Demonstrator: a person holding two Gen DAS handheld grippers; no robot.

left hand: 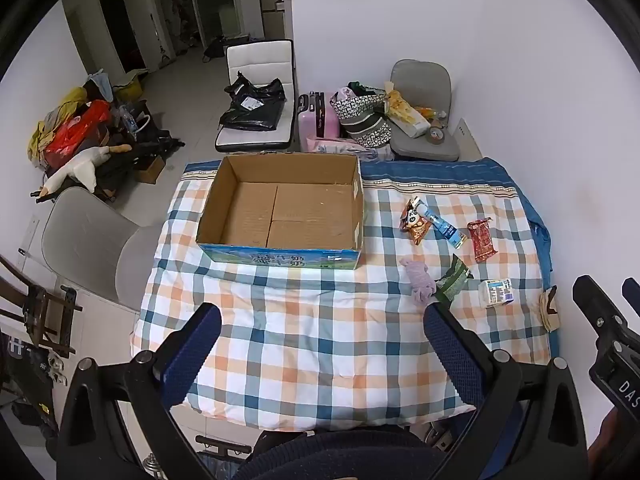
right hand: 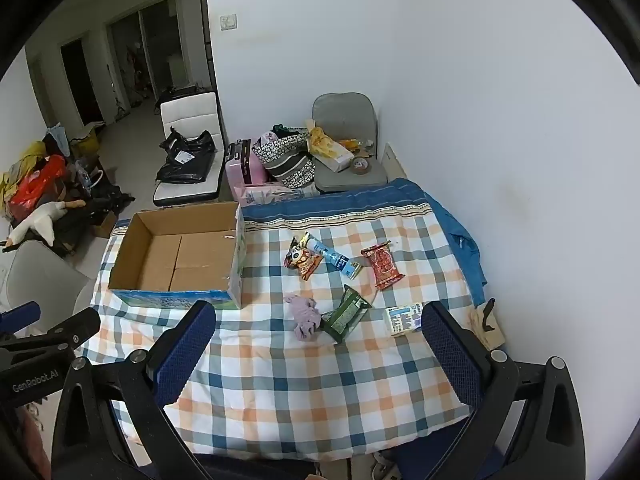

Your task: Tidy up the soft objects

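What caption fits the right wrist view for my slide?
Open tongs above a checked quilt, snack packets beside an empty cardboard box.

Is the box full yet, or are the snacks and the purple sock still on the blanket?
Nothing looks done yet: the cardboard box is empty. Nothing is in hand either; the left hand-held gripper and right hand-held gripper are both open above the checked blanket. Still left: the purple sock, green packet, red packet, blue tube, panda packet and white pack.
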